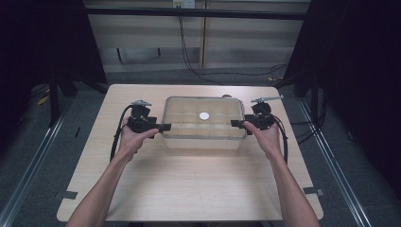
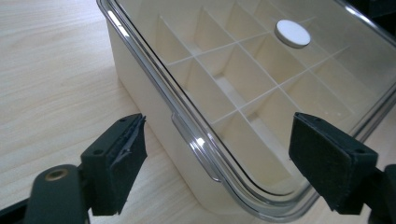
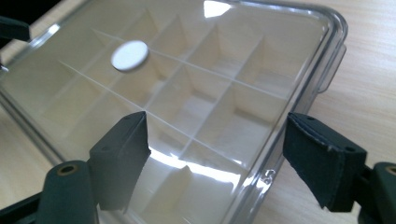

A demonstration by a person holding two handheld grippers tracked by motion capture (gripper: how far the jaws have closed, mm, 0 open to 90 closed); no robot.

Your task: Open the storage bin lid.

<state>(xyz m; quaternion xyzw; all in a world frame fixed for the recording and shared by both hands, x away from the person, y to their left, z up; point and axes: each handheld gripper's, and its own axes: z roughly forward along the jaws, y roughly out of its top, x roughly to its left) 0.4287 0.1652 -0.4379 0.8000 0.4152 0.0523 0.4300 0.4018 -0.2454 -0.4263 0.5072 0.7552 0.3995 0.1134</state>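
A cream box (image 1: 189, 137) with a clear lid (image 1: 184, 113) stands at the middle of the wooden table (image 1: 198, 184). Its inside is split into several compartments. A small white disc (image 1: 204, 116) lies on the lid. My left gripper (image 1: 165, 127) is at the box's left end and my right gripper (image 1: 234, 123) at its right end, both at lid height. In the left gripper view the left gripper (image 2: 224, 158) is open, its jaws either side of the lid's rim and latch tab (image 2: 194, 144). The right gripper (image 3: 222, 156) is open over the lid's edge (image 3: 261, 172).
Black curtains flank the table and a cable runs along the floor behind it (image 1: 189, 61). Bare tabletop lies in front of the box, between the person's forearms (image 1: 108, 179). The lid has another tab on one side (image 3: 332, 70).
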